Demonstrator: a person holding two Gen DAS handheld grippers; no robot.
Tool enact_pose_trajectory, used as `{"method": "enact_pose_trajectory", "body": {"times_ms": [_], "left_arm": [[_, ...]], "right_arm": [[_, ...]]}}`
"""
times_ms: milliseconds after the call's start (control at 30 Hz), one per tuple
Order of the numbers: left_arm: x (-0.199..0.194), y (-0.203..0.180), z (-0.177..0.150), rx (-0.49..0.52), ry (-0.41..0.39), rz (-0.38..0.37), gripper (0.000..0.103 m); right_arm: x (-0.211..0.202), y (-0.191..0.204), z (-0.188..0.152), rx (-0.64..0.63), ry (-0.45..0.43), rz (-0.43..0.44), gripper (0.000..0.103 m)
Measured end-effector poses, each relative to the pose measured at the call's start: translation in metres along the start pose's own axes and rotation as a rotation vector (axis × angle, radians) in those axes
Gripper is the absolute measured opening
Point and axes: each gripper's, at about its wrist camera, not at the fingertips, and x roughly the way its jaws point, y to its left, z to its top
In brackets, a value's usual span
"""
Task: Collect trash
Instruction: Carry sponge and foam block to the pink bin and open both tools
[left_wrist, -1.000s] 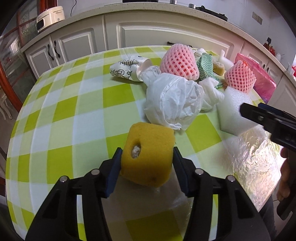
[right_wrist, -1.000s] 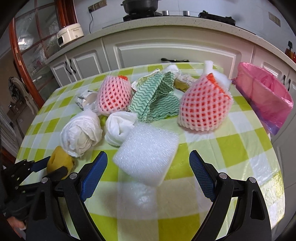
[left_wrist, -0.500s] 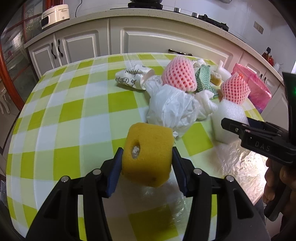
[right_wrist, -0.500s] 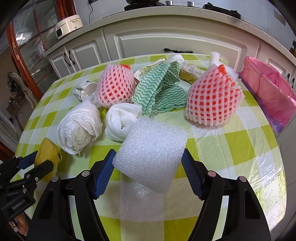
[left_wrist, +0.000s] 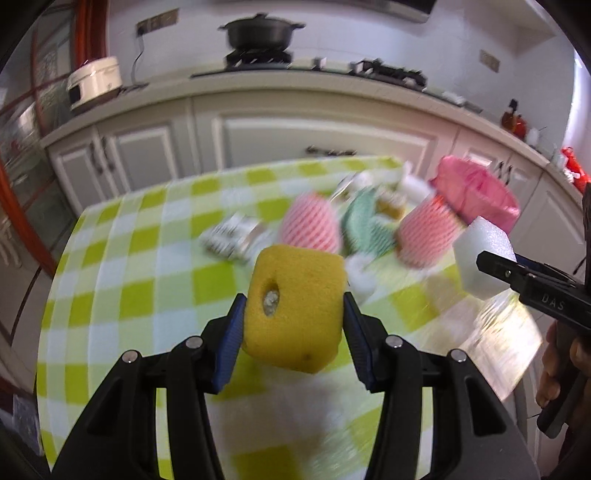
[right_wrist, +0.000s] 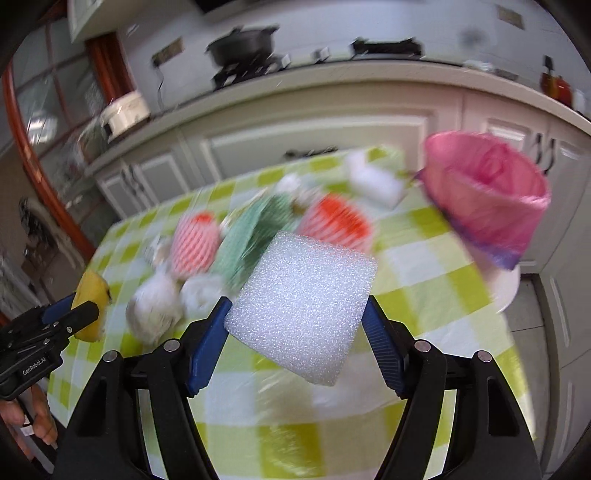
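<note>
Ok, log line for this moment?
left tongs: yellow sponge held | right tongs: white foam block held | pink bin bag: open

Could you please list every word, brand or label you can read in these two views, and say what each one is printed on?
"DAS" on the body of the right tool, seen from the left wrist.
"GenRobot.AI" on the body of the left tool, seen from the right wrist.
The dark pattern on the crumpled white wrapper is too blurred to read.

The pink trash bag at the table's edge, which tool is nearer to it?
Right. The right tool, gripping the white foam block, sits just short of the pink plastic trash bag; the left tool is farther across the table.
</note>
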Motion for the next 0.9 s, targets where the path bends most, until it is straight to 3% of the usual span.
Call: {"method": "enact_pose_trajectory", "body": {"times_ms": [167,333,467,600,900], "left_arm": [[0.004,-0.051,0.051,0.045,-0.078,-0.125,0.050],[0.028,-0.126,0.109,0.130,-0.132,-0.271,0.050],[0.069,-0.186,0.151,0.165,-0.110,-0.365,0.050],[0.110,-0.231,0.182,0.177,-0.082,-0.406,0.051],[0.181,-0.292,0.216,0.140,0.003,-0.465,0.053]], "right_arm": [[-0.018,-0.061,0.043,0.053,-0.076,-0.037,0.068],[-0.022,-0.126,0.090,0.073,-0.143,-0.082,0.068],[-0.012,-0.179,0.119,0.111,-0.159,-0.094,0.068],[0.001,-0.224,0.138,0.143,-0.161,-0.087,0.068],[0.032,-0.287,0.157,0.194,-0.133,-0.057,0.069]]}}
